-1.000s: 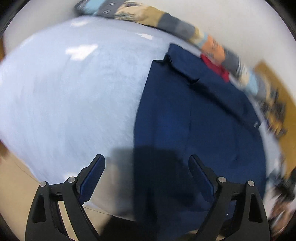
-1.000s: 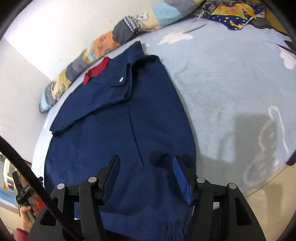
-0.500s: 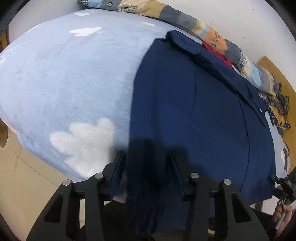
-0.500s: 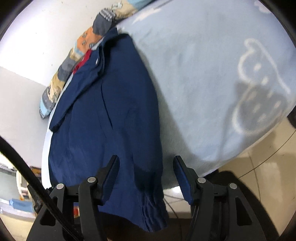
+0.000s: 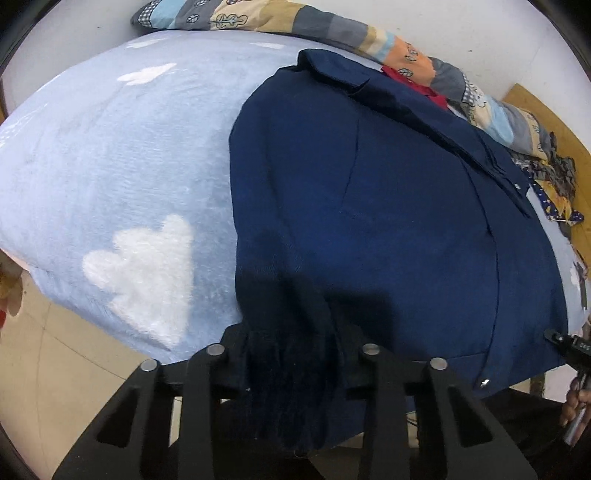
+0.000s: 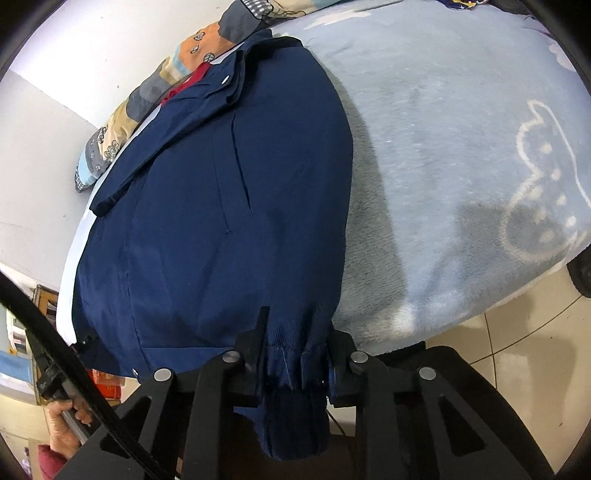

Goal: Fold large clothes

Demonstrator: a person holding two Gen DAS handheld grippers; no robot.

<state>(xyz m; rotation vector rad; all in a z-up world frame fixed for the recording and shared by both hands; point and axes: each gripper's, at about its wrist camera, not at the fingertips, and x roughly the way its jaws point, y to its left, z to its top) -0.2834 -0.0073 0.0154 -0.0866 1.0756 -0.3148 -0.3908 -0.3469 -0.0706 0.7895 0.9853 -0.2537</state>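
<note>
A navy jacket (image 5: 388, 206) lies spread flat on a pale blue blanket (image 5: 122, 155) patterned with white clouds, its collar end toward the far wall and its hem end hanging over the near edge of the bed. On the left, the left gripper (image 5: 291, 354) has its two black fingers drawn in tight against a bunched fold at the jacket's left hem corner, the dark cloth filling the whole gap and drooping below it. A patchwork quilt (image 5: 332, 26) in orange, grey and light blue runs along the wall behind the collar, and a strip of red cloth (image 5: 417, 83) shows just beside the collar. Beige floor tiles (image 5: 74, 373) show below the blanket's edge. Farther right, the right gripper (image 6: 295, 360) is likewise closed hard on the gathered, ribbed hem at the jacket's right corner, with the cuff-like bunch hanging down between and under the fingers. To the right of the jacket the blanket (image 6: 461, 129) lies bare, with a white outline drawing near its edge, and glossy tiles (image 6: 524, 350) beyond.
</note>
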